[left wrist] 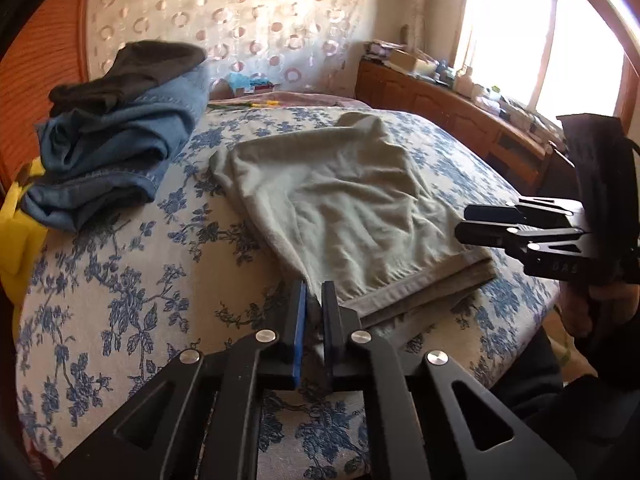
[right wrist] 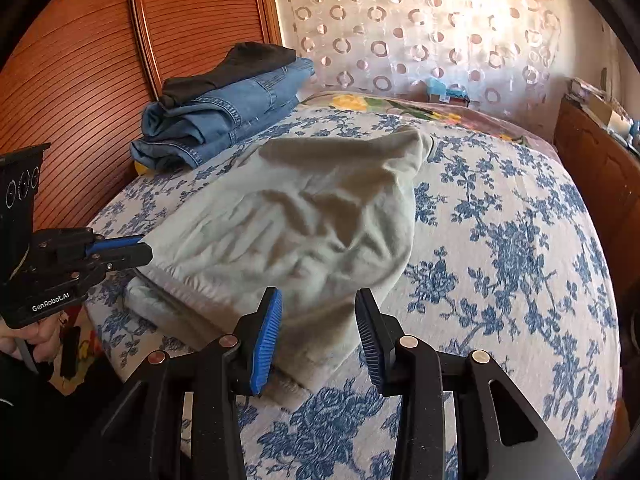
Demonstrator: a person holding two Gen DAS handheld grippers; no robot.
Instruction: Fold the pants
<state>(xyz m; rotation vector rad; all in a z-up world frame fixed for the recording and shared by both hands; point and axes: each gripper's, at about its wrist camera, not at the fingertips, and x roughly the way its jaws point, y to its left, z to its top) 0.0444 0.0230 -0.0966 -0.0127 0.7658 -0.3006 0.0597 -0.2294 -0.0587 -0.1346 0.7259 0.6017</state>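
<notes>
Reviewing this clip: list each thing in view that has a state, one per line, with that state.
left gripper: shut on the near corner of the grey-green pants.
right gripper: open, over the pants' near edge, gripping nothing.
grey-green pants: folded over, wrinkled, lying on the bed.
blue jeans: folded, stacked by the headboard.
black garment: folded, on top of the jeans.
curtain: drawn.
</notes>
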